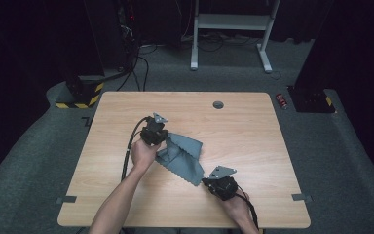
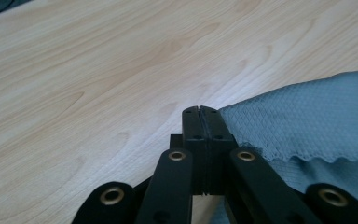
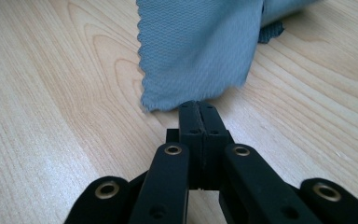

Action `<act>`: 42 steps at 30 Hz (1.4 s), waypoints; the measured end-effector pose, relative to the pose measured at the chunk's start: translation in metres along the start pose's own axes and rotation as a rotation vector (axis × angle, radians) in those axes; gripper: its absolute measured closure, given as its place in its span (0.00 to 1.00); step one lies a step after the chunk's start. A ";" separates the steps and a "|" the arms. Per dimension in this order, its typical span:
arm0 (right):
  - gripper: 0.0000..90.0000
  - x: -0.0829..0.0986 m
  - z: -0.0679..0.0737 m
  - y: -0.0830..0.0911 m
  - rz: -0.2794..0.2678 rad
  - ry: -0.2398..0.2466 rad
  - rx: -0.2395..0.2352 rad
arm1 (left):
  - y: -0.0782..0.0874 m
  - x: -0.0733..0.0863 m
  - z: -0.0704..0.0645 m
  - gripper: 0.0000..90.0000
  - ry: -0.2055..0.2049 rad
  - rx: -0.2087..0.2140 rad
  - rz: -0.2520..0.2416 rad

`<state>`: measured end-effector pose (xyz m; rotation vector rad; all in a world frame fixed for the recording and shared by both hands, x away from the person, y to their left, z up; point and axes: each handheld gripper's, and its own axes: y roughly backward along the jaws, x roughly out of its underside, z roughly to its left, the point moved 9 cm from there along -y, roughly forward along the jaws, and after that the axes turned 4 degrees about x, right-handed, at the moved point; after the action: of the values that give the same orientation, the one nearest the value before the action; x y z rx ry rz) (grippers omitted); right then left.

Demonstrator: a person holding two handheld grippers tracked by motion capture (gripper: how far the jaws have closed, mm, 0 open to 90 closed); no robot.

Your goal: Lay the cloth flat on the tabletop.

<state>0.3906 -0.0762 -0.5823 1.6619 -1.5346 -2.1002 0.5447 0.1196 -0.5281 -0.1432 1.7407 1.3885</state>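
Grey cloth (image 1: 182,155), rumpled, scalloped edges, lying near the middle of the wooden table (image 1: 243,126), held at its far-left corner by the left gripper (image 2: 199,112), fingers pressed together on the fabric, and at its near-right corner by the right gripper (image 3: 198,106), fingers likewise closed.

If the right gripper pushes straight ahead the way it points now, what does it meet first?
The grey cloth: its scalloped corner lies just beyond the right gripper, whose jaws are shut; whether they already touch is unclear.
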 end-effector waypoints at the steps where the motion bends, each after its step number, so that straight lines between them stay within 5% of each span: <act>1: 1.00 0.000 0.000 0.000 0.000 0.000 0.000 | 0.000 0.000 0.000 1.00 0.000 0.000 0.000; 6: 0.77 -0.009 -0.005 0.006 -0.059 -0.048 0.050 | -0.010 0.001 -0.001 1.00 0.009 0.011 0.015; 8: 0.68 -0.023 0.001 0.013 -0.133 -0.035 0.060 | -0.012 0.001 -0.004 1.00 0.003 0.016 0.019; 12: 0.63 -0.030 0.004 0.006 -0.123 -0.036 0.058 | -0.012 0.000 -0.006 1.00 0.006 0.023 0.019; 15: 0.57 -0.026 0.000 -0.015 -0.049 -0.081 0.056 | -0.009 -0.001 -0.005 1.00 -0.003 0.022 0.013; 18: 0.61 -0.023 0.000 -0.020 -0.022 -0.073 0.063 | -0.007 -0.002 -0.004 1.00 0.000 0.023 0.007; 19: 0.76 -0.022 0.003 -0.022 -0.015 -0.054 0.058 | -0.005 -0.002 -0.003 1.00 0.004 0.024 0.002; 24: 0.98 -0.022 0.006 -0.021 -0.011 -0.013 0.069 | 0.001 -0.004 0.001 1.00 0.014 0.022 -0.014; 31: 1.00 -0.017 0.008 -0.013 0.003 -0.003 0.047 | 0.007 -0.002 0.015 1.00 0.054 0.010 -0.026; 36: 1.00 -0.007 0.007 0.008 -0.016 0.008 0.035 | 0.014 0.000 0.025 1.00 0.067 -0.001 -0.038; 42: 1.00 0.015 -0.011 0.024 -0.004 -0.021 0.063 | 0.007 0.012 0.031 1.00 0.066 -0.028 0.003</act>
<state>0.3807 -0.1036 -0.5749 1.6692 -1.6213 -2.0989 0.5508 0.1530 -0.5308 -0.2044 1.7766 1.4257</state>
